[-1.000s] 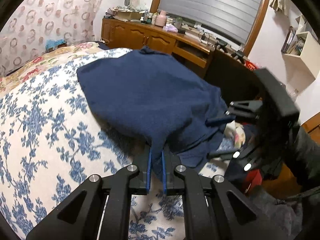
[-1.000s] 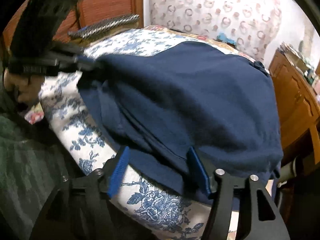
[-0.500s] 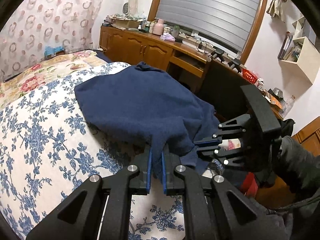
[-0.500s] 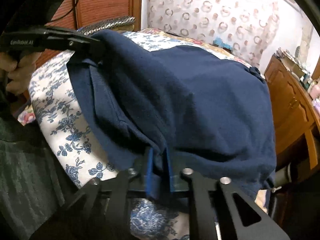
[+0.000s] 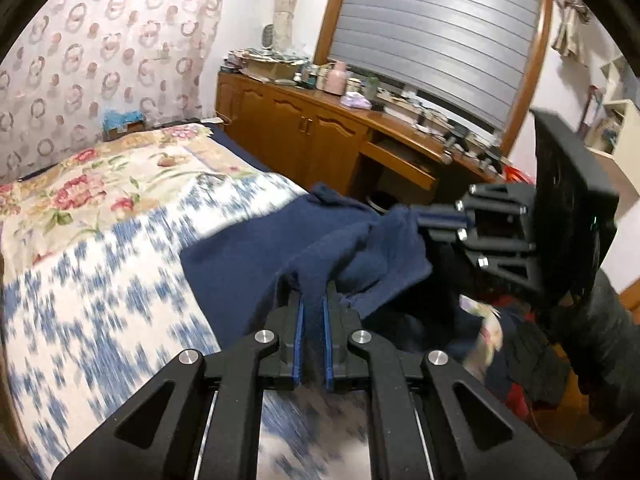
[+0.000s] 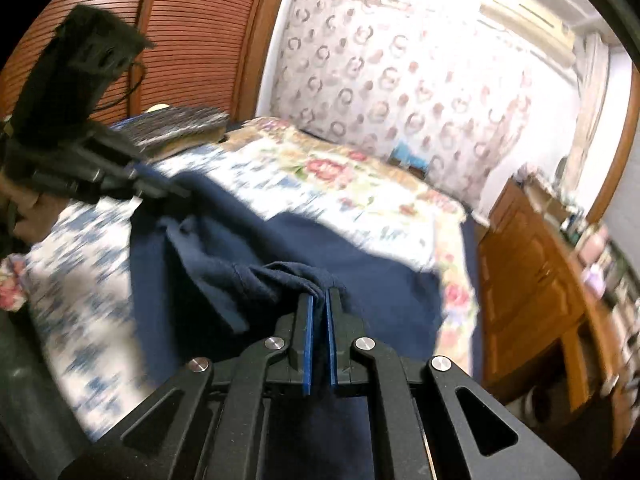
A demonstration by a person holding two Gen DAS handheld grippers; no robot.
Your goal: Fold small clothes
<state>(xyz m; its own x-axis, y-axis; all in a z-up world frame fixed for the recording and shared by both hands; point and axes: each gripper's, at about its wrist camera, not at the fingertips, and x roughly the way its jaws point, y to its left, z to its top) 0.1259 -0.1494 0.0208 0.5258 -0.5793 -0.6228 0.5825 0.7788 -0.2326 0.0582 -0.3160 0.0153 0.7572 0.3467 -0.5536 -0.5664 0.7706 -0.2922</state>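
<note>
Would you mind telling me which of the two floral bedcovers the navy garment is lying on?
The navy garment lies on the blue-and-white floral cover, nearer the camera; the pink-and-cream rose cover lies beyond, towards the curtain.

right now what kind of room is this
Most likely a lived-in bedroom: a bed with floral covers, a cluttered wooden sideboard under a shuttered window, and a patterned curtain.

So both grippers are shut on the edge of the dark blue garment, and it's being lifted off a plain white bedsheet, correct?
Not quite. The bed cover is not plain white: it is white with a blue flower print, as the left wrist view shows. The rest holds: the left gripper and the right gripper are each shut on the edge of the dark blue garment, raised off the bed.
</note>
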